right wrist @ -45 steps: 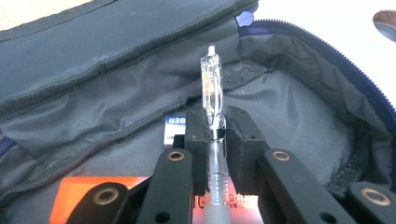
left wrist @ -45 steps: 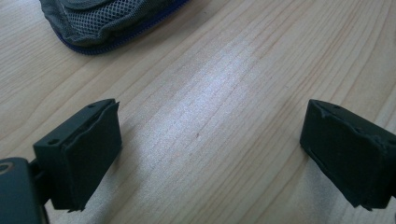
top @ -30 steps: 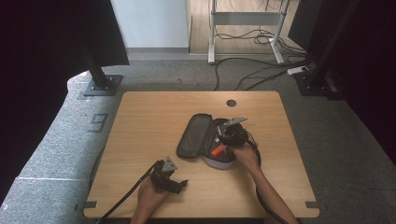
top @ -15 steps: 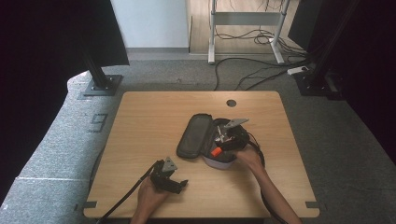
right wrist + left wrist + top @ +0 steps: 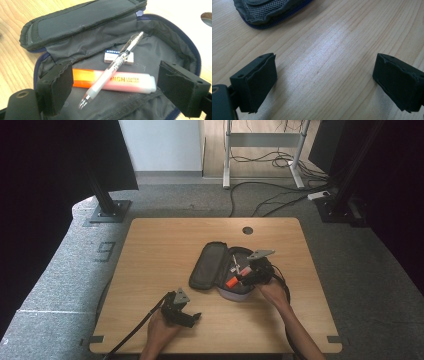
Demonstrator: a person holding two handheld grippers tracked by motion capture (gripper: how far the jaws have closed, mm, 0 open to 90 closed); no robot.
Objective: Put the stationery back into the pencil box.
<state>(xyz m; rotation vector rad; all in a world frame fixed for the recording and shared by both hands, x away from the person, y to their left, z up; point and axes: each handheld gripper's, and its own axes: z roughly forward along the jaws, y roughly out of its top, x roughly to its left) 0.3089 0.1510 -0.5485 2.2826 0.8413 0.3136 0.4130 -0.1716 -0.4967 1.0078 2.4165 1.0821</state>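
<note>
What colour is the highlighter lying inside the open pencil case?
The highlighter has an orange cap end and a pale pink body; the right gripper view shows it best.

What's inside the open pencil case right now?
Inside the pencil case: an orange highlighter, a clear pen lying across it, and a white eraser partly under the pen. Anything beneath them is hidden.

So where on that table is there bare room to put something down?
The left half of the table, from the left edge to the open case, is bare wood, as is the strip beyond the case around the round hole. It is crowded mid-right, where the right tongs hang over the case.
</note>
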